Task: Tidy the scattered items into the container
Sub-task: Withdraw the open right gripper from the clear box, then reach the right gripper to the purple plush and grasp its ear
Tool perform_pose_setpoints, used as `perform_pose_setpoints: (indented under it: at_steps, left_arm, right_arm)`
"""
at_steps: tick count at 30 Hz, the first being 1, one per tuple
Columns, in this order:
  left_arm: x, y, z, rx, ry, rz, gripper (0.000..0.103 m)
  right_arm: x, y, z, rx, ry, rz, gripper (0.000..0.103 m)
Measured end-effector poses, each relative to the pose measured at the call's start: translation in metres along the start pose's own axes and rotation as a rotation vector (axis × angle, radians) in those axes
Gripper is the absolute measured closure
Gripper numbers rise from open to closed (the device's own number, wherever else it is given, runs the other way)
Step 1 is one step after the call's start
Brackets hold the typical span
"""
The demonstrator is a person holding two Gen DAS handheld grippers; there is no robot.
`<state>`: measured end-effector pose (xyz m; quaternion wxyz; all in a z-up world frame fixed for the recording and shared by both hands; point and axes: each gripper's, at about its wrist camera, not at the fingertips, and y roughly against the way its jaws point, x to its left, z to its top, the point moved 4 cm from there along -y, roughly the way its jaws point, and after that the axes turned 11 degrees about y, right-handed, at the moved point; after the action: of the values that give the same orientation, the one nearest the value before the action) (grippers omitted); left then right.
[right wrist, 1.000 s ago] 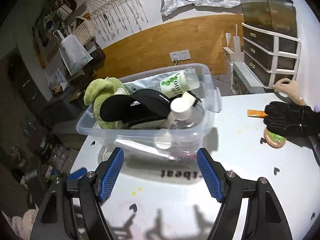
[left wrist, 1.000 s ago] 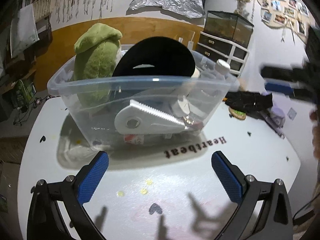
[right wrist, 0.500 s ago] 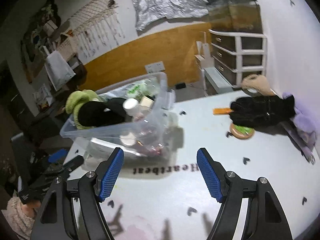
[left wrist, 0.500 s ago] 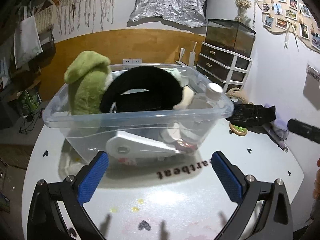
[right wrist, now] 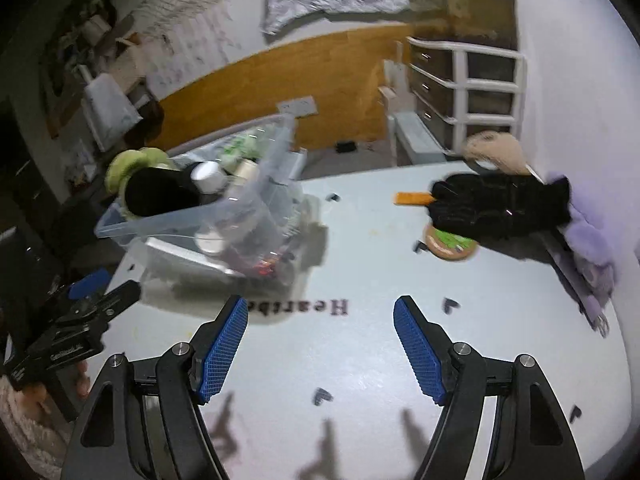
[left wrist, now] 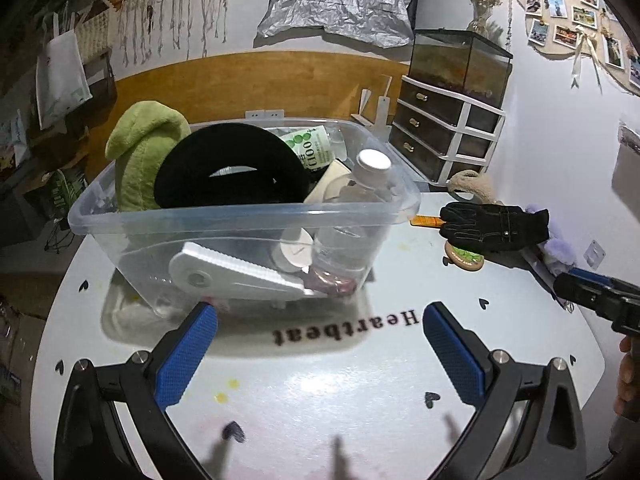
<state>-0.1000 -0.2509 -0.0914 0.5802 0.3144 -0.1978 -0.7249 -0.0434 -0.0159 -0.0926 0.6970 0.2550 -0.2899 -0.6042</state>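
A clear plastic bin (left wrist: 240,220) stands on the white table and holds a green plush (left wrist: 140,152), a black slipper, a bottle and a white tool. It also shows in the right wrist view (right wrist: 192,216). A black glove (left wrist: 494,222) (right wrist: 500,204) lies at the right on a round coaster (right wrist: 450,244), beside an orange strip (right wrist: 412,199), a beige plush (right wrist: 496,152) and a purple fluffy item (right wrist: 588,240). My left gripper (left wrist: 320,348) is open and empty in front of the bin. My right gripper (right wrist: 320,344) is open and empty over the table, short of the glove.
The table (left wrist: 320,380) bears the word "Heartbeat" and small heart marks. A white drawer unit (left wrist: 448,136) with a glass tank stands behind the table. The right gripper's body shows at the right edge of the left wrist view (left wrist: 600,300).
My right gripper has swung right, away from the bin and toward the glove. My left gripper has drawn back slightly from the bin. Both stay open.
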Motion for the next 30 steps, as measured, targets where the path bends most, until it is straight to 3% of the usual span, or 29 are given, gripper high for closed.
perform_pose_setpoints:
  at_steps: [9,14,25,27,30]
  left_arm:
    - [-0.023,-0.006,-0.006,0.023,0.061,0.022,0.000]
    - [-0.035,-0.010,-0.009,0.023,0.043,0.050,0.000]
    - [-0.060,-0.028,-0.013,0.059,0.021,0.045,0.000]
    - [-0.065,-0.033,-0.014,0.066,0.019,0.039,0.000]
    - [-0.072,-0.042,-0.014,0.080,0.016,0.030,0.000]
  right_arm:
    - [-0.036,-0.009,-0.009,0.043,0.059,-0.053,0.028]
    - [-0.055,-0.018,-0.017,0.075,0.080,-0.091,0.028]
    - [-0.095,-0.035,-0.036,0.141,0.048,-0.083,0.029]
    - [-0.106,-0.038,-0.041,0.154,0.027,-0.085,0.046]
    - [-0.127,-0.045,-0.048,0.185,-0.013,-0.122,0.048]
